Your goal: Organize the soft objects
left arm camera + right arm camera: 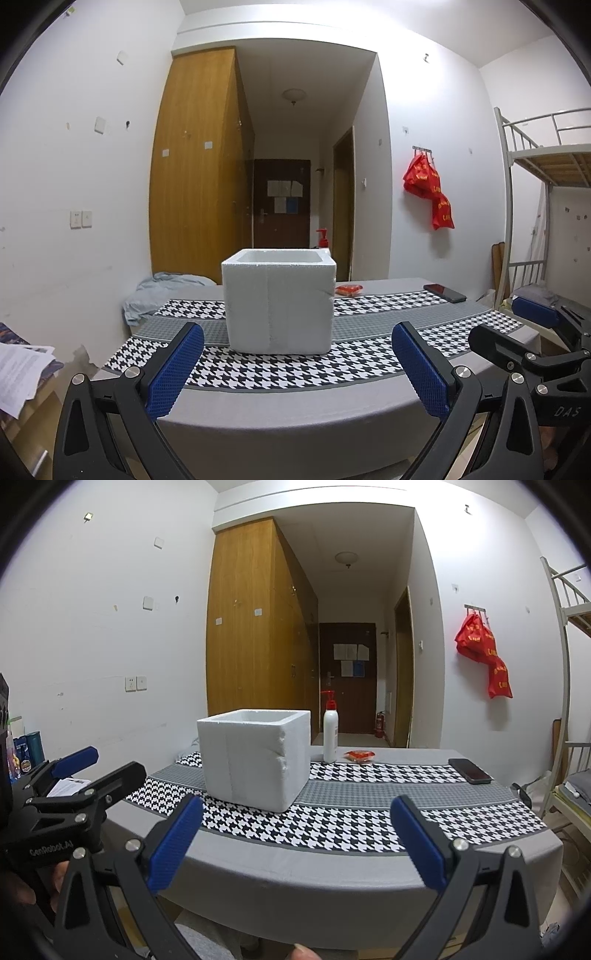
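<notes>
A white foam box (279,302) with an open top stands on the table's houndstooth cloth (280,369); it also shows in the right wrist view (255,758). A small red soft packet (348,289) lies behind it to the right, also in the right wrist view (359,755). A pale blue cloth (162,291) is bunched at the table's far left. My left gripper (297,367) is open and empty, in front of the box near the table's front edge. My right gripper (297,845) is open and empty, to the right of the left one.
A white pump bottle (330,734) stands behind the box. A black phone (470,770) lies at the far right of the table (295,878). Papers (18,373) lie to the left. A bunk bed (546,166) stands at the right.
</notes>
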`<state>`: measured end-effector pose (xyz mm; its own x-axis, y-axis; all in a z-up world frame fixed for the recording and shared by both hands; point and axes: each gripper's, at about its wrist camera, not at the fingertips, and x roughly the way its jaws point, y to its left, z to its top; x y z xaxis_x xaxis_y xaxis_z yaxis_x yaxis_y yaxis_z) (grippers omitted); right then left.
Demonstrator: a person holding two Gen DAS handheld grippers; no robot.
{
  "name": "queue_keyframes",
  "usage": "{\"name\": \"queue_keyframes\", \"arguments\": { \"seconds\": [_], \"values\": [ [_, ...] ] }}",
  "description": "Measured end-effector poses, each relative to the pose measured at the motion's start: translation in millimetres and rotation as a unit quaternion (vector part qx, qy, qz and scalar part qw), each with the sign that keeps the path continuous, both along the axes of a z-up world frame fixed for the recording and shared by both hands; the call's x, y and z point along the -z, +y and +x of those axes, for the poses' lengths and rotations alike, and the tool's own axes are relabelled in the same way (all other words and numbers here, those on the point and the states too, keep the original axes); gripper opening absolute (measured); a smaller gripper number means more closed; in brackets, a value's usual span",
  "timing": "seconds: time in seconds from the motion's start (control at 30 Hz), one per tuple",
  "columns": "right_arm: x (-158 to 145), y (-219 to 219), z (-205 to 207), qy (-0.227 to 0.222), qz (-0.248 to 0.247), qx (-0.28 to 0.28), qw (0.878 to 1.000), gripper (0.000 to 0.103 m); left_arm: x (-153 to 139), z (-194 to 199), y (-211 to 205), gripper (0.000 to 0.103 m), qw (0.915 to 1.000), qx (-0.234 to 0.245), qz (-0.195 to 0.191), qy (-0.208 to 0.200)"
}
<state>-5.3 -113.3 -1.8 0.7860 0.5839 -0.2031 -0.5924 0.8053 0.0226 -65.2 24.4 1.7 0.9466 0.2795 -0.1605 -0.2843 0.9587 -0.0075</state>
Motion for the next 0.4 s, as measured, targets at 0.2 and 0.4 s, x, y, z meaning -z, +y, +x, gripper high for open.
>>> {"name": "queue_keyframes", "arguments": {
  "seconds": [0.2,0.4],
  "values": [
    [0.3,0.0,-0.4,0.0,-0.001,-0.001,1.0,0.103,0.6,0.6,-0.1,0.102,1.0,0.0,0.001,0.001],
    [0.8,-0.2,0.1,0.001,-0.001,-0.003,1.0,0.103,1.2,-1.7,0.8,0.102,1.0,0.001,-0.001,-0.003]
  ]
}}
